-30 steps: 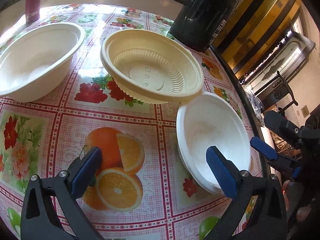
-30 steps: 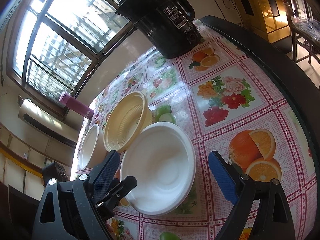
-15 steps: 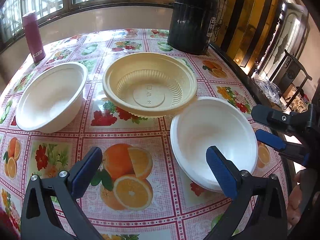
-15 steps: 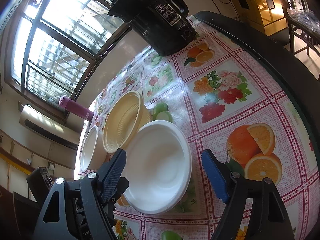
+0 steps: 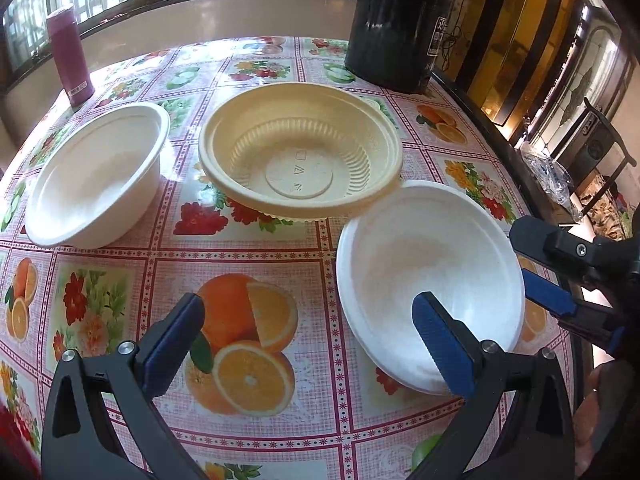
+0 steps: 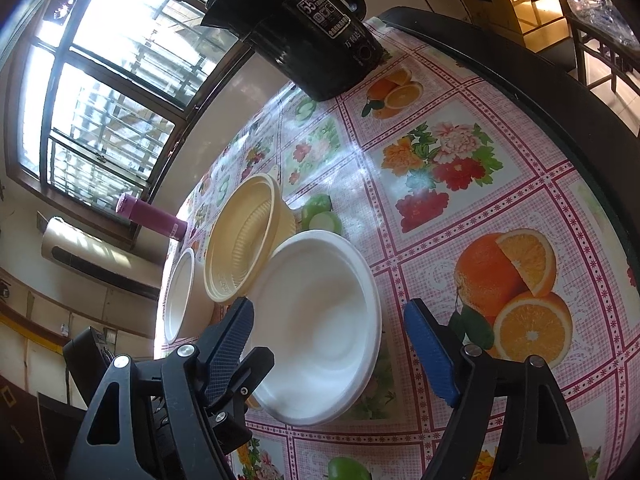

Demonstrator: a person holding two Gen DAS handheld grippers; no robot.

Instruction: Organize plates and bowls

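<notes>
Well, yellow bowl (image 5: 300,152) rim over white bowl (image 5: 430,264).

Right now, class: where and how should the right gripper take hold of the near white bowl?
Pinch the white bowl by its thin rim on the side nearest the right gripper, one finger inside, one outside. The far rim tucks under the cream bowl.

Both wrist views look low across the table (image 5: 248,248); sharing 3 bowls.

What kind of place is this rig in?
Likely a home dining room: a table under a fruit-and-flower oilcloth beside barred windows, with a black electric kettle and a wooden chair nearby.
</notes>
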